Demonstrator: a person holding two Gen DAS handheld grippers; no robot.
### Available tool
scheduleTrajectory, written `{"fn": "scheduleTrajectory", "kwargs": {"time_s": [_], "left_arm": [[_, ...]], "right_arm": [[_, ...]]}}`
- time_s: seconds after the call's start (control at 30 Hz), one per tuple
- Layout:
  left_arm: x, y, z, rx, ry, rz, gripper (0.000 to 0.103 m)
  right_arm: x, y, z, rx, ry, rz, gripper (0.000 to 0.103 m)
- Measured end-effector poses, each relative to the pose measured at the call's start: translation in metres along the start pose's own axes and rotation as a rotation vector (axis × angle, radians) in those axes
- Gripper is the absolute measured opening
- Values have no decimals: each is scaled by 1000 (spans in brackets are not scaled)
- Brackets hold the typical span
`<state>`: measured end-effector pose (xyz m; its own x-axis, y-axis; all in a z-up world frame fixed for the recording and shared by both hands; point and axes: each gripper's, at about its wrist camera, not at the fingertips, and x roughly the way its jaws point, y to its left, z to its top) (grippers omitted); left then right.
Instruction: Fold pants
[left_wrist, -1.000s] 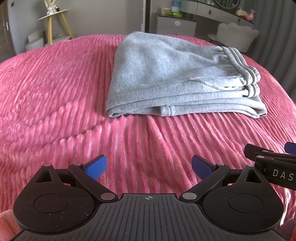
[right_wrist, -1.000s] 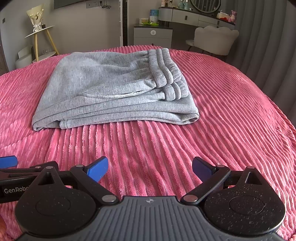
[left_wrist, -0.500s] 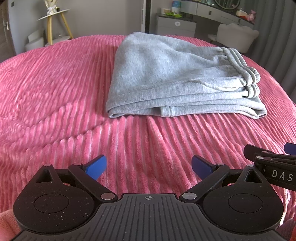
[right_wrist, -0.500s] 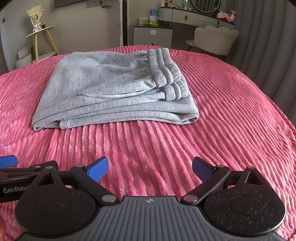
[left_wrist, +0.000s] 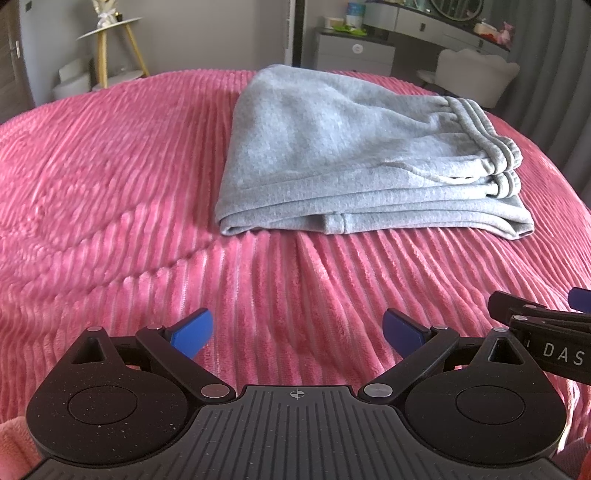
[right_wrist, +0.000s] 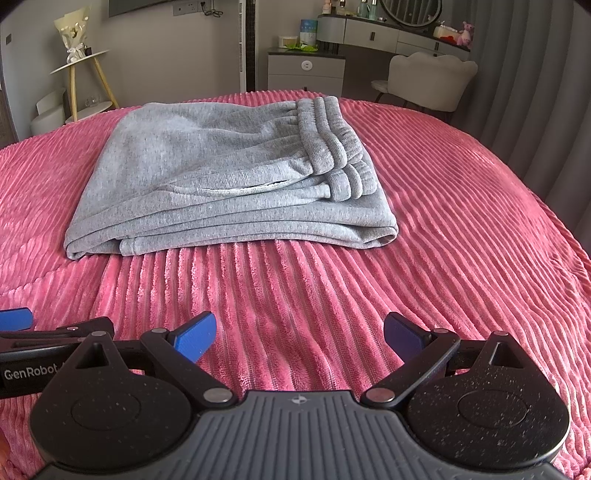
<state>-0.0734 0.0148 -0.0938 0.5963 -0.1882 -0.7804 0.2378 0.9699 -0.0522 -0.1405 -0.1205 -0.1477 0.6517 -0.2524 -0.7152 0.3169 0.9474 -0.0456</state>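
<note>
The grey pants lie folded in a flat stack on the pink ribbed bedspread, long axis running left to right across the view — ribbed waistband at the right end, rounded fold at the left, layered edges facing the grippers. Well short of the stack, the left gripper and right gripper sit side by side over bare bedspread, jaws spread wide and holding nothing. Against the frames 0.5 s and 1 s back, nothing differs — pants and both grippers sit as they did.
</note>
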Motion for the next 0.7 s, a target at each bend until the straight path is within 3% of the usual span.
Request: {"fn": "scheduleTrajectory", "kwargs": {"time_s": [0.7], "left_arm": [[1,0,-1,4,4,-2,101]], "right_arm": [[0,0,0,-2,4,0,97]]}}
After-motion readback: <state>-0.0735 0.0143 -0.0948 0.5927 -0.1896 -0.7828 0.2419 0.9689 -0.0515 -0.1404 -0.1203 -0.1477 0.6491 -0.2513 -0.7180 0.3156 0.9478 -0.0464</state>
